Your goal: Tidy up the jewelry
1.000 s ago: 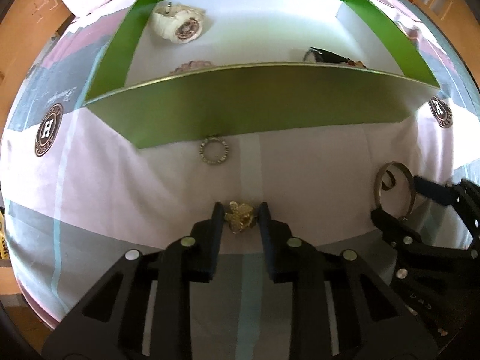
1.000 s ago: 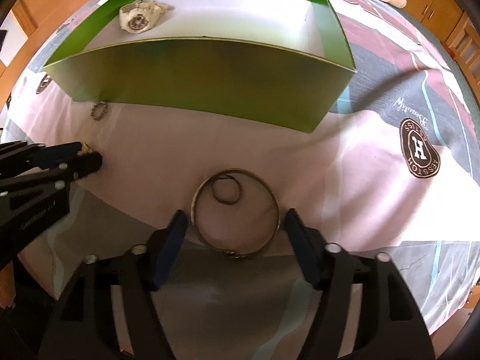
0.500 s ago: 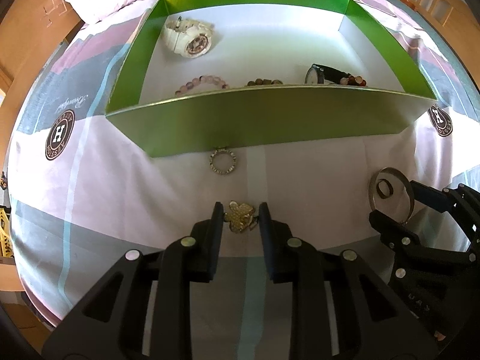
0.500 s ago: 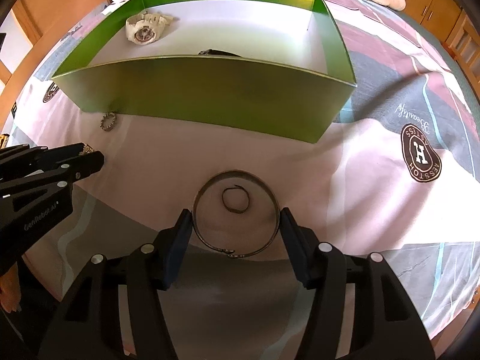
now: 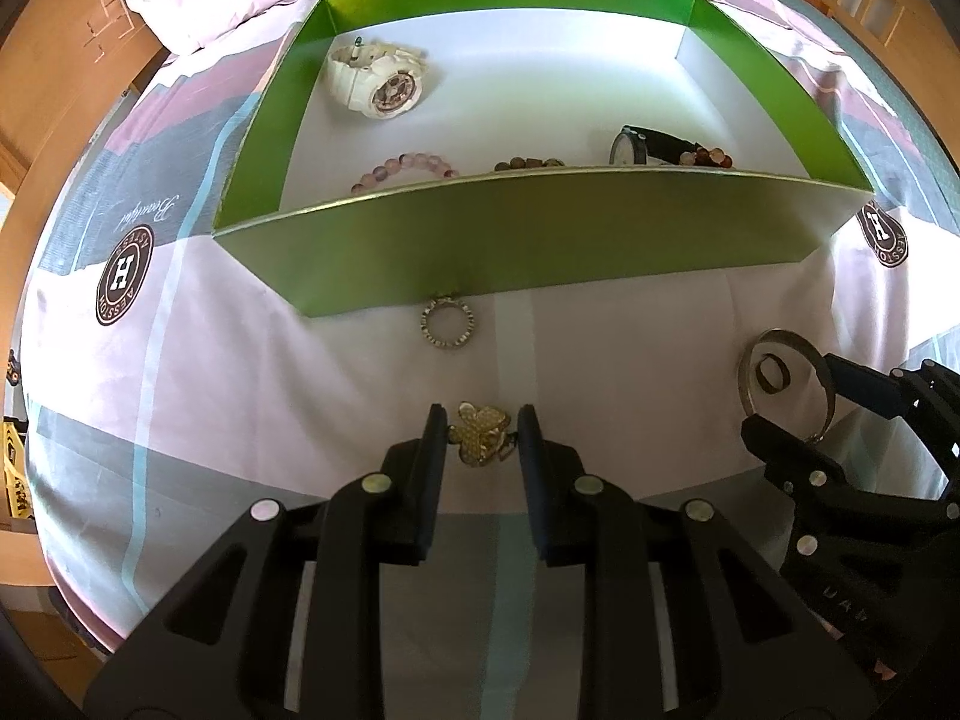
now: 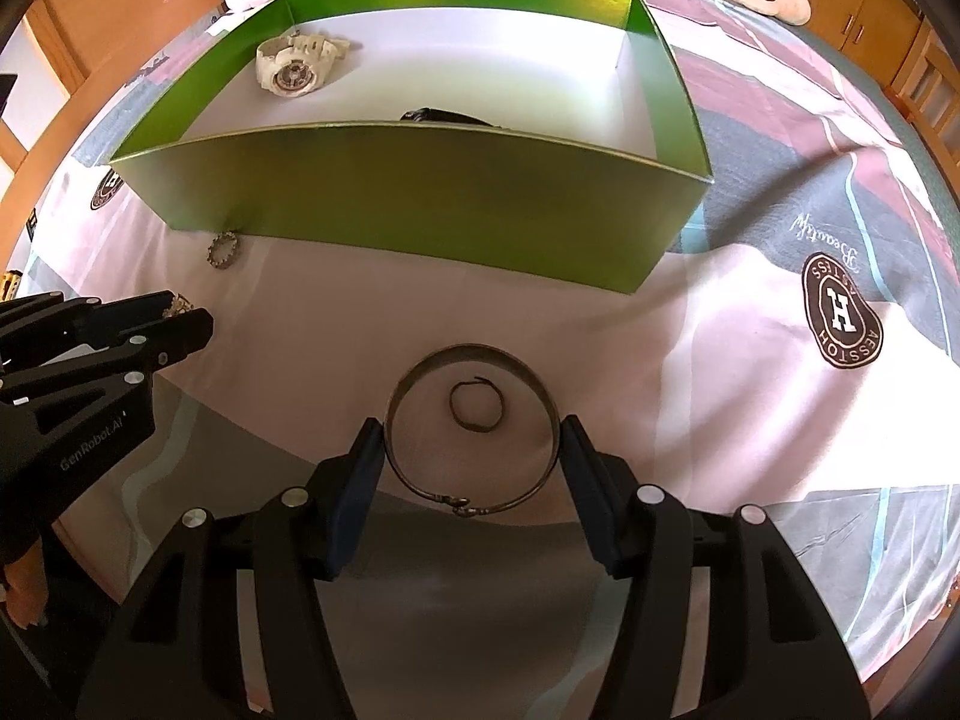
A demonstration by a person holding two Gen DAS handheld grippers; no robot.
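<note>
Left wrist view shows the bed (image 5: 198, 396), spread with a patterned pink and grey sheet, carrying a green box (image 5: 540, 240) that holds a white watch (image 5: 378, 81), a dark watch (image 5: 651, 147) and bead bracelets (image 5: 405, 168). Just before the box's near wall lies a beaded ring (image 5: 447, 324); nearer than that, the left tool (image 5: 482, 426) is clamped on a gold flower brooch (image 5: 480, 433). Right of the box's near wall, the right tool (image 6: 471, 450) grips a metal bangle (image 6: 420, 378) by its sides, a small thin ring (image 6: 476, 405) lying inside its circle.
</note>
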